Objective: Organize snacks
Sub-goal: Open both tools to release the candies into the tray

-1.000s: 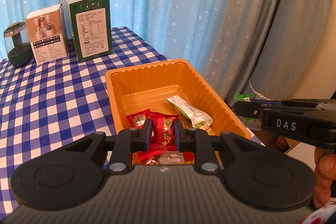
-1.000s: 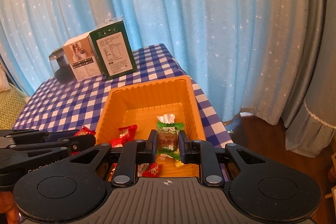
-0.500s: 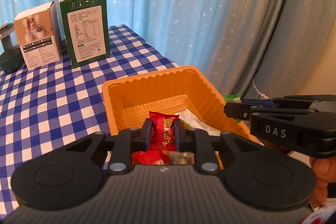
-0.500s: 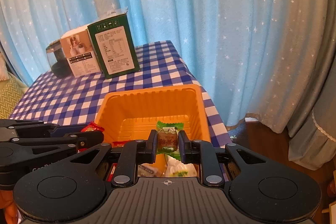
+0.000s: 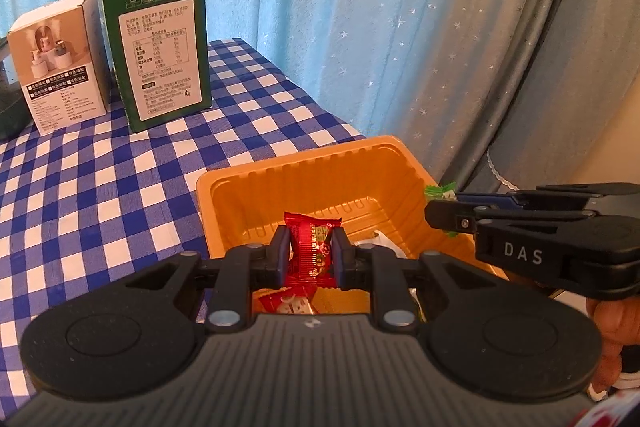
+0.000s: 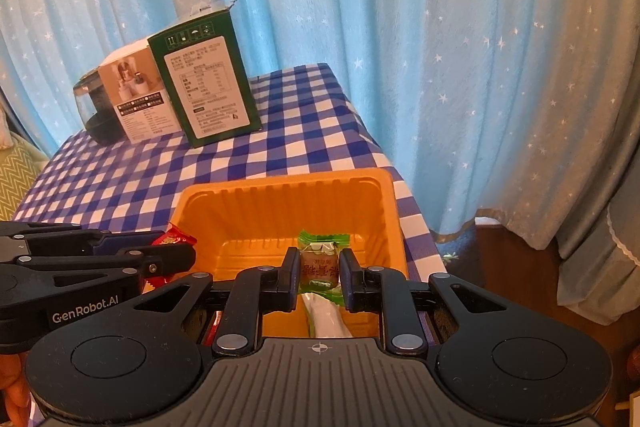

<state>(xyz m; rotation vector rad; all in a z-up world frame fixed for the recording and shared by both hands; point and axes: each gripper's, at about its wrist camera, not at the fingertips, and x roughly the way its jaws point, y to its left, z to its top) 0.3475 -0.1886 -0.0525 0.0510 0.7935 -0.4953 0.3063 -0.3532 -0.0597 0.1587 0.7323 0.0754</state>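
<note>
Since a second ago both grippers have travelled forward over the orange tray, so its far wall now sits closer in each wrist view and the loose sweets seen earlier on its floor have slid under the tools.

The tray stands on the blue checked tablecloth, close to the table's right edge. In the left wrist view one red packet and a pale wrapper show on the tray floor, behind the fingers. In the right wrist view a white and green wrapper lies below the jaws.

The left gripper is clamped on a red wrapped sweet, held above the tray's near half. The sweet's long axis runs up and away between the fingers, its crimped end pointing toward the far wall. The right gripper is clamped on a green wrapped sweet, also above the tray, upright, with the frilled green end on top.

The far half of the tray floor is bare. Beyond it the cloth is open up to a green box and a white box at the back, with a dark jar beside them. A blue star curtain hangs just past the table's right edge.
</note>
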